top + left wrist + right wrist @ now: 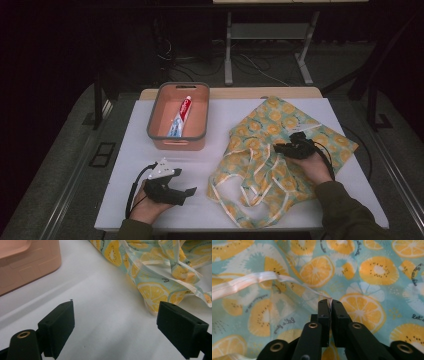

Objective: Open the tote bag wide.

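right gripper [329,305] pinches bag's strap [249,281]; high view hides it

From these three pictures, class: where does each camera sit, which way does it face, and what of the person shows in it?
High view: above the person's side, facing forward and down on the white table; both forearms, left gripper, right gripper, pink bin, toothpaste.
Left gripper view: on the left gripper, facing low across the table; jaws apart, nothing between.
Right gripper view: on the right gripper, facing the fruit-print bag; jaws pinch its pale strap.
Shared: all three views show the bag.
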The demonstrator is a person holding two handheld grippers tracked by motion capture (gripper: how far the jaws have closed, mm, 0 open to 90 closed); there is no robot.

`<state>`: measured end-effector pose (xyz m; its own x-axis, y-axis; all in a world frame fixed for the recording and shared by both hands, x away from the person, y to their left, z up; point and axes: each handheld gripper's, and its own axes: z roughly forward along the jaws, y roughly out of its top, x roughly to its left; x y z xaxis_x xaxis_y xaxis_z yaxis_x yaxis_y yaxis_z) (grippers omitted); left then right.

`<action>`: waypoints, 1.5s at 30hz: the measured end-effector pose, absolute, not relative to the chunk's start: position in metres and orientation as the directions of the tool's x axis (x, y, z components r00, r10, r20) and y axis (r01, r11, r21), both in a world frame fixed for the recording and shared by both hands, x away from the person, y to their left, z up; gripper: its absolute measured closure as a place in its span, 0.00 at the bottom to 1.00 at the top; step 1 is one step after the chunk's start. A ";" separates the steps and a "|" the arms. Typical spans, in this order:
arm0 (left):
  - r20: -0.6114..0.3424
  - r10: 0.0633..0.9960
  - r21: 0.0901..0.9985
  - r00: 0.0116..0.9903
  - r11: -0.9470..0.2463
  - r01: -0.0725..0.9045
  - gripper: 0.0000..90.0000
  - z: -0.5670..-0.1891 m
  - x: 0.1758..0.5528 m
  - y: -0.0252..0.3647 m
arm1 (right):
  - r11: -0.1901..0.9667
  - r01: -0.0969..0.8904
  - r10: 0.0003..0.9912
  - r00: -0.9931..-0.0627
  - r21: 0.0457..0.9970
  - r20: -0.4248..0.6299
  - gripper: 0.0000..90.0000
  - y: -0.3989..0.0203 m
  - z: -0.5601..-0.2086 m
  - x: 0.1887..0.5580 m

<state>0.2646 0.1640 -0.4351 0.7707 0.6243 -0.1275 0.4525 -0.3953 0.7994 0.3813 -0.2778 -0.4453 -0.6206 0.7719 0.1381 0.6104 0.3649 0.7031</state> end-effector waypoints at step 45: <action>-0.118 0.604 0.803 0.788 -0.408 0.434 0.00 -0.441 0.270 0.166 | 0.737 0.254 0.316 -0.949 0.626 0.013 0.69 -0.161 -0.442 0.252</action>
<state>0.2697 0.1658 -0.4406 0.7879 0.6043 -0.1185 0.4337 -0.4079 0.8035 0.2516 -0.1612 -0.4421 -0.9486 0.3161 0.0132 0.2542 0.7368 0.6265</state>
